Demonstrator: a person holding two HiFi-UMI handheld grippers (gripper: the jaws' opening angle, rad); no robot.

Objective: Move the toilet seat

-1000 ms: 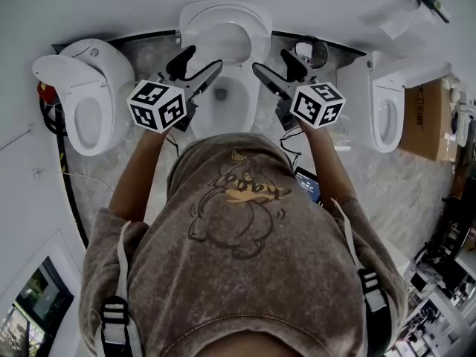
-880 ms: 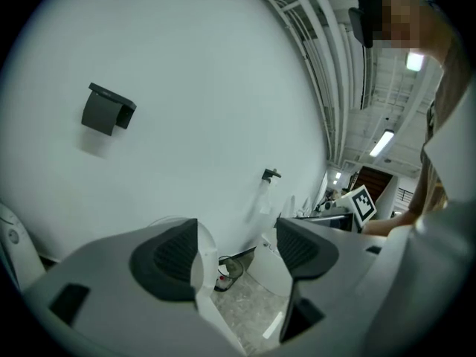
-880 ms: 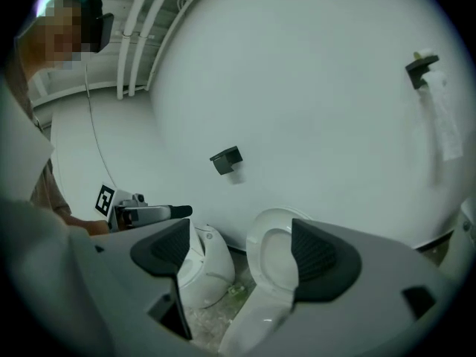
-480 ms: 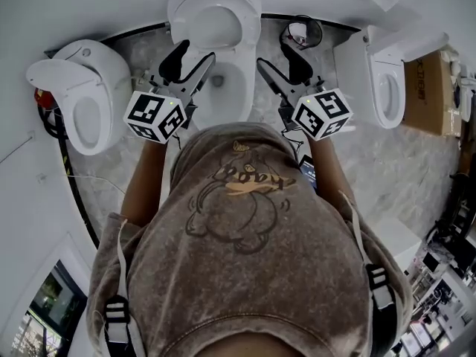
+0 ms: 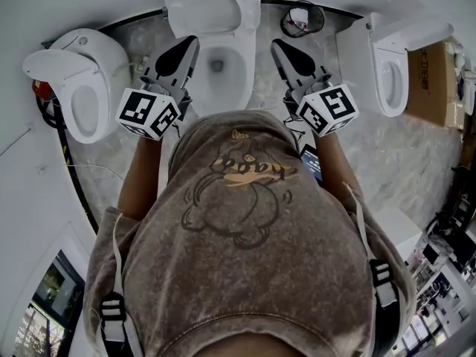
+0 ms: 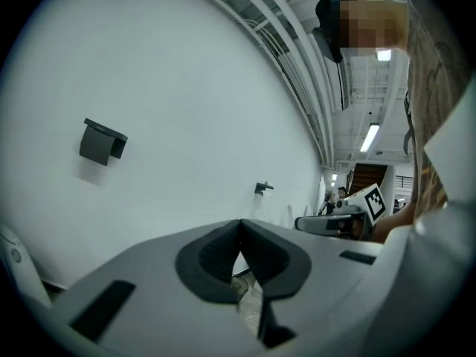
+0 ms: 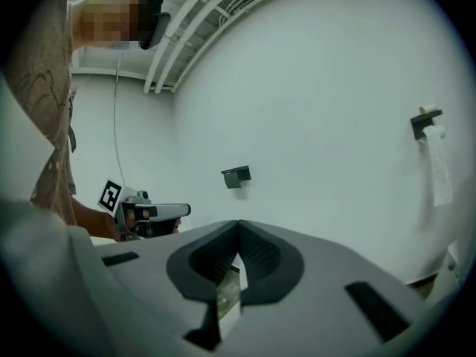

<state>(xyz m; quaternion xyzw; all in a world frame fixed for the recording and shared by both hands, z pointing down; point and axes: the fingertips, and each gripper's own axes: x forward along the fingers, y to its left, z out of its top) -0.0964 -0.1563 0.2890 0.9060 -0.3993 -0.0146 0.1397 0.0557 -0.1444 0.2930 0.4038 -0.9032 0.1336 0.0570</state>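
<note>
The middle white toilet (image 5: 223,73) lies ahead of me in the head view, its seat and lid (image 5: 212,10) tipped up against the wall. My left gripper (image 5: 189,44) hangs over the bowl's left rim, touching nothing. My right gripper (image 5: 277,46) hangs just right of the bowl over the floor. Both are shut and empty. The left gripper view shows closed jaws (image 6: 239,226) aimed at the bare wall, with the right gripper (image 6: 349,216) beside them. In the right gripper view the closed jaws (image 7: 238,229) also face the wall, and the left gripper (image 7: 145,213) shows at left.
A second toilet (image 5: 82,88) stands at left with its lid up, a third (image 5: 390,65) at right. A round bin (image 5: 301,19) sits by the wall, a cardboard box (image 5: 439,80) far right, a tablet (image 5: 311,163) on the floor. Paper holders (image 6: 100,141) (image 7: 236,175) hang on the wall.
Both grippers' jaws have gone from wide open to shut, with nothing caught. The grippers have spread slightly apart, and the toilet has slid toward the top of the head view.
</note>
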